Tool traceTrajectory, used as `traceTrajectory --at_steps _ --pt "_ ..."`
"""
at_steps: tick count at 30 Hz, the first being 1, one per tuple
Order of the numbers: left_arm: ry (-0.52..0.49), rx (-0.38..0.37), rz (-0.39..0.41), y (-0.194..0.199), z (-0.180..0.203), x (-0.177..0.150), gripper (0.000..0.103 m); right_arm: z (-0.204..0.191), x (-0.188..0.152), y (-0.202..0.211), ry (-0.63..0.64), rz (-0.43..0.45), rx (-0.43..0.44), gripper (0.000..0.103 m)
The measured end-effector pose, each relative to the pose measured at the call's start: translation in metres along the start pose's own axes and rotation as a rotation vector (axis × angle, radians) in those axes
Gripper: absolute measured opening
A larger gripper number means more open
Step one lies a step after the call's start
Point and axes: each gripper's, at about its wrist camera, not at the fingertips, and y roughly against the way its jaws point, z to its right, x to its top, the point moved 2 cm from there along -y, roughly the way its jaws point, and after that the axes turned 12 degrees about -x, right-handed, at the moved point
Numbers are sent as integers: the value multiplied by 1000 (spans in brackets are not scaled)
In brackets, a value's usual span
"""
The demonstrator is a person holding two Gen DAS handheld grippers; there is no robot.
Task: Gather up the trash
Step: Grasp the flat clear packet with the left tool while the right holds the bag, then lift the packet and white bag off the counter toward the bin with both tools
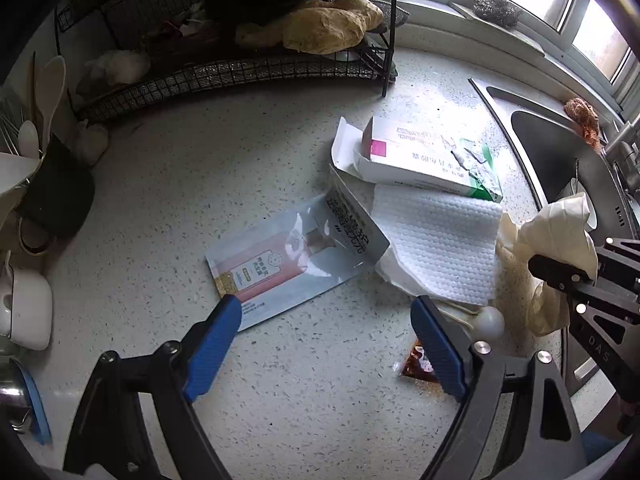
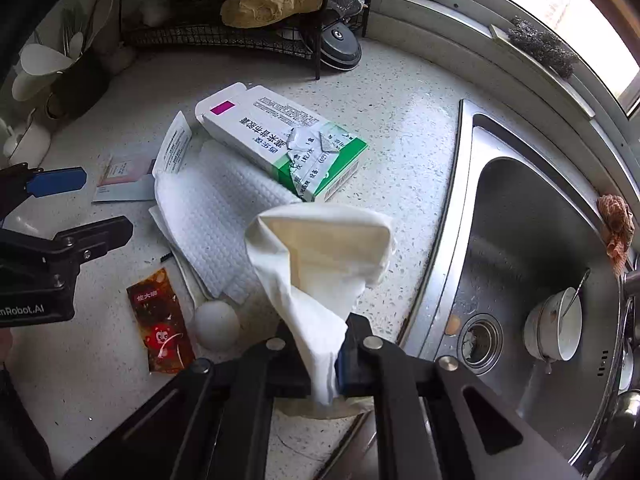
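My right gripper [image 2: 322, 354] is shut on a crumpled cream tissue [image 2: 320, 248], which stands up from its jaws over the counter; the same tissue [image 1: 556, 232] shows at the right of the left wrist view. My left gripper [image 1: 326, 330] is open, its blue pads just short of a flat silver sachet [image 1: 288, 264]. Behind lie a white textured paper towel [image 1: 436, 248], a torn white and green carton [image 2: 280, 140], a white egg-like ball [image 2: 216, 324] and a red sauce packet [image 2: 162, 320].
A steel sink [image 2: 520, 240] lies to the right, with a bowl and spoon [image 2: 556, 328] inside. A black wire rack [image 1: 240, 64] holding cloths stands at the back. Cups and utensils [image 1: 36, 184] crowd the left edge. A window sill [image 2: 480, 28] runs behind.
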Motion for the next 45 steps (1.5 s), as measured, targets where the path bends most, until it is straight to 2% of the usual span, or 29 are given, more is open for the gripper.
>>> traceTrajectory --at_steps 5,10,17,21,24,27,29,31,32,33,37,45 --pt "66 -65 4 -2 -8 17 85 0 3 10 -39 -4 -11 7" --pt "47 -47 10 -4 -9 35 85 5 10 16 -49 16 -67 7" --pt "35 -66 6 -19 -8 60 85 16 19 6 -92 -7 -71 7" --pt "36 -29 -20 -28 -17 63 72 17 26 -2 -95 -14 -78 7" --pt "55 -36 -33 -34 -24 64 64 15 31 -6 -82 -11 -78 7" --pt "76 -45 -37 -34 -30 63 44 12 36 -8 -75 -7 -67 7" --pt "95 -62 -44 -36 -33 61 36 11 38 -11 -72 -7 -57 7" --pt "100 -69 -53 -38 -32 59 21 10 38 -13 -72 -9 -44 7" --pt "103 -68 -49 -37 -32 57 18 10 39 -14 -74 -10 -39 7" --pt "102 -63 -47 -35 -31 56 8 10 38 -15 -74 -10 -32 7" --pt "92 -40 -32 -20 -21 42 2 11 34 -10 -73 8 -11 7" --pt "72 -32 24 27 10 19 1 22 12 25 -70 87 31 7"
